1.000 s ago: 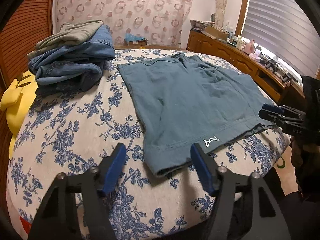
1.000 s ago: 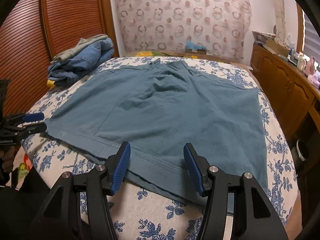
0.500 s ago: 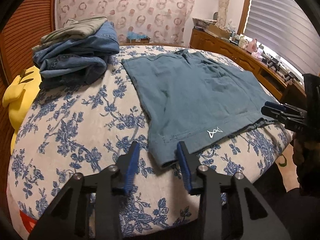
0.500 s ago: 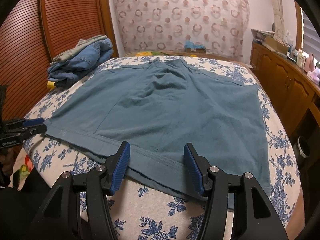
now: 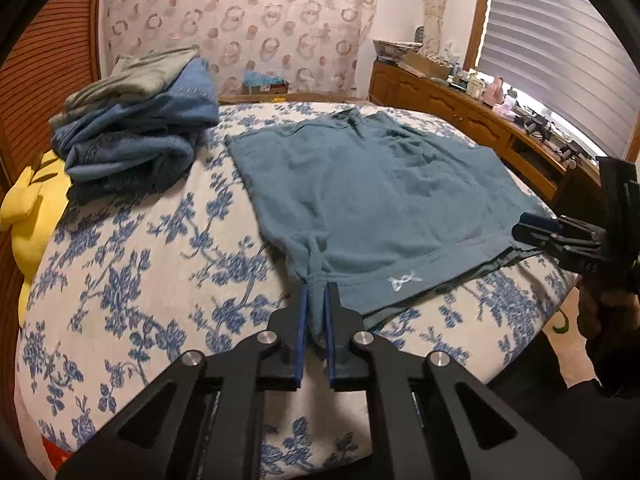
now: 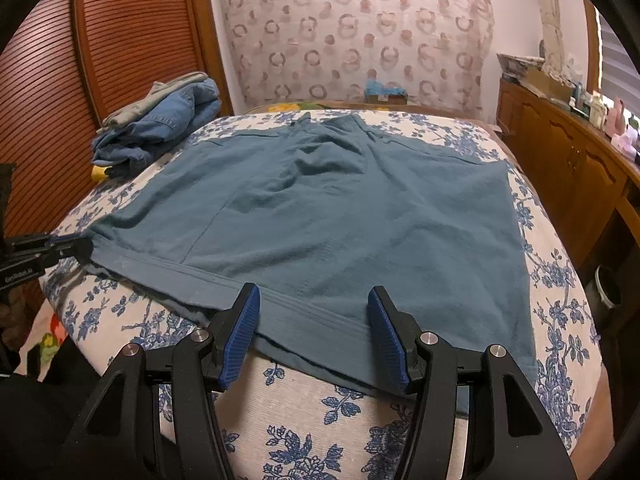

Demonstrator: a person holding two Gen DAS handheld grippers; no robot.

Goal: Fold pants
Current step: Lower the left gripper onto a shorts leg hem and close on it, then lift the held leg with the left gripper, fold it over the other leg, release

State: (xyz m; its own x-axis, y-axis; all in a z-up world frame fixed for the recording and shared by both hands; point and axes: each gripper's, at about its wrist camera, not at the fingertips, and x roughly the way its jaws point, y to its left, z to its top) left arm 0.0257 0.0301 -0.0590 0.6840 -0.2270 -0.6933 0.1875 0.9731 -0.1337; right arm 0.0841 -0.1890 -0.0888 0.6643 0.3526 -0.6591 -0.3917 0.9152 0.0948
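Teal pants (image 5: 360,188) (image 6: 340,204) lie spread flat on the flowered bed, waistband toward me. My left gripper (image 5: 316,292) is shut on the near left corner of the waistband, and the cloth bunches into a fold between its blue pads. In the right wrist view that same gripper (image 6: 76,246) pinches the corner at the far left. My right gripper (image 6: 314,312) stands open, its fingers straddling the waistband edge without pressing it. In the left wrist view the right gripper (image 5: 532,230) shows at the right edge, over the other end of the waistband.
A pile of folded jeans and grey cloth (image 5: 132,128) sits at the bed's back left, above a yellow plush toy (image 5: 24,208). A wooden dresser (image 5: 480,120) crowded with small items runs along the right. A slatted wooden door (image 6: 100,60) stands to the left.
My left gripper closed from wide open onto the waistband corner, bunching the cloth between its pads. The right gripper stayed open in the same spot.
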